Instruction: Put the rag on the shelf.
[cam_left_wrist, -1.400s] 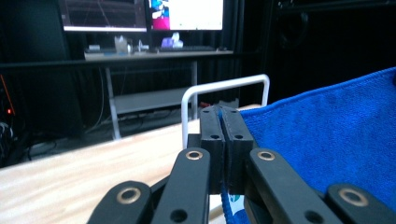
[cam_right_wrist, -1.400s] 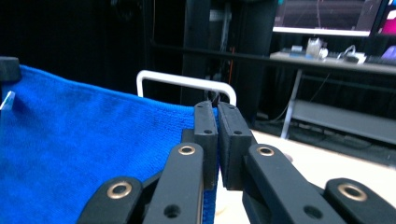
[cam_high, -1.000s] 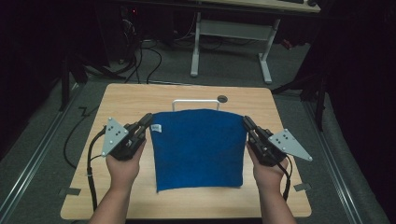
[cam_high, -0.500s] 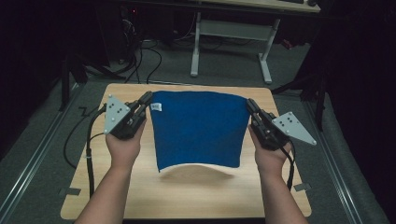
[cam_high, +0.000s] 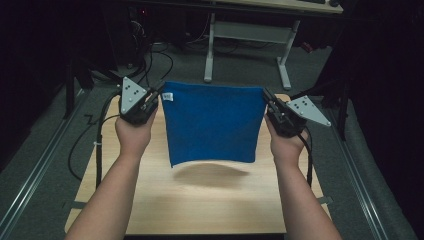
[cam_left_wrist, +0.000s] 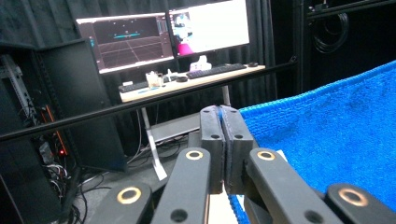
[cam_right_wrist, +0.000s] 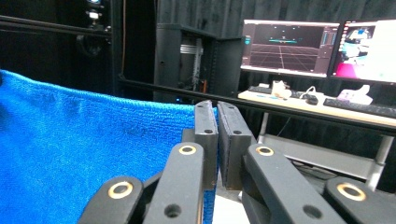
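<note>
A blue towel (cam_high: 212, 122) hangs stretched in the air above the wooden table (cam_high: 200, 200), its lower edge clear of the tabletop. My left gripper (cam_high: 158, 96) is shut on the blue towel's upper left corner, beside a small white label (cam_high: 167, 95). My right gripper (cam_high: 265, 98) is shut on the upper right corner. In the left gripper view the blue towel (cam_left_wrist: 327, 140) spreads to the right of my left gripper (cam_left_wrist: 225, 116), with cloth pinched between the jaws. In the right gripper view the blue towel (cam_right_wrist: 84, 140) spreads to the left of my right gripper (cam_right_wrist: 217, 112).
The towel casts a shadow (cam_high: 210, 175) on the tabletop. Beyond the table stands a white-legged desk (cam_high: 250, 30) with monitors (cam_right_wrist: 289, 46) and a keyboard (cam_left_wrist: 215, 71). Cables (cam_high: 100, 135) trail off the table's left side. A black bar (cam_left_wrist: 140, 105) crosses in front.
Both hands have risen and moved away from me, lifting the towel off the table. It lay flat a second ago and now hangs free from its two upper corners.
</note>
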